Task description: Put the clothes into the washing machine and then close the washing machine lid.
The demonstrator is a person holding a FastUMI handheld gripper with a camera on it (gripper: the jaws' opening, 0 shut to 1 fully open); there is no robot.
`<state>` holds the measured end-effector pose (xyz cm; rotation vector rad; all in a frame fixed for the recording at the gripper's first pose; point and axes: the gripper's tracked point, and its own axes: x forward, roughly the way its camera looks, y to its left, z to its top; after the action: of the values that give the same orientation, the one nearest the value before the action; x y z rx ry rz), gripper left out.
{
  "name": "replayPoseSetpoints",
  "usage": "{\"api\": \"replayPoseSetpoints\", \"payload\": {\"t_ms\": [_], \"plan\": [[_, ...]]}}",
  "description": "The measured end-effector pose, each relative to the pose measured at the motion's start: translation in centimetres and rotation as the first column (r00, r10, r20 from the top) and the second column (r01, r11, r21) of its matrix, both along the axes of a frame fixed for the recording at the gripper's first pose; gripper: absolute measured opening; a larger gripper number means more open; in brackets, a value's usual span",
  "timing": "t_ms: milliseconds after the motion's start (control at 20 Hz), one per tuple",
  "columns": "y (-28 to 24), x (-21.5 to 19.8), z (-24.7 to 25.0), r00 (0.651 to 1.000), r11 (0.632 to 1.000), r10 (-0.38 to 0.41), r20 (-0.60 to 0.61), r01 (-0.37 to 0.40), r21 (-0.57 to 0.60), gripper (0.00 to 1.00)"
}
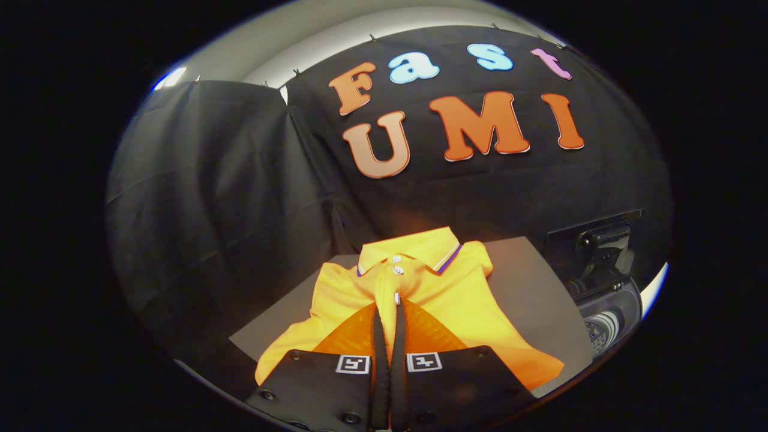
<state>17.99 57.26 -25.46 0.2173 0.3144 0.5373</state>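
A yellow-orange polo shirt [444, 300] lies flat on a grey tabletop [531, 282], collar pointing away from me and buttons done up. My gripper [387, 307] hovers over the shirt's front placket, just below the collar. Its two fingers stand nearly together, with only a thin strip of the shirt showing through the slit between them. The cloth looks flat and not lifted. Off to the right of the table stands the washing machine [612, 318], dark, with its lid [597, 240] raised and the ribbed drum [600, 333] partly visible.
Black cloth walls close off the booth behind and to the left of the table. The table's bare grey surface runs between the shirt and the washing machine. The table's front left edge [240, 342] lies close to my fingers.
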Motion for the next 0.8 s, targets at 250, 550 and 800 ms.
{"api": "replayPoseSetpoints", "payload": {"t_ms": [250,550,800], "plan": [[-3.0,-0.9,4.9,0.993,0.999,-0.002,0.116,-0.002,0.036,0.09],[-7.4,-1.3,10.6,0.975,0.999,0.015,0.222,-0.024,0.035,0.09],[-13.5,0.2,13.9,0.970,0.999,-0.012,0.245,0.001,0.046,0.09]]}}
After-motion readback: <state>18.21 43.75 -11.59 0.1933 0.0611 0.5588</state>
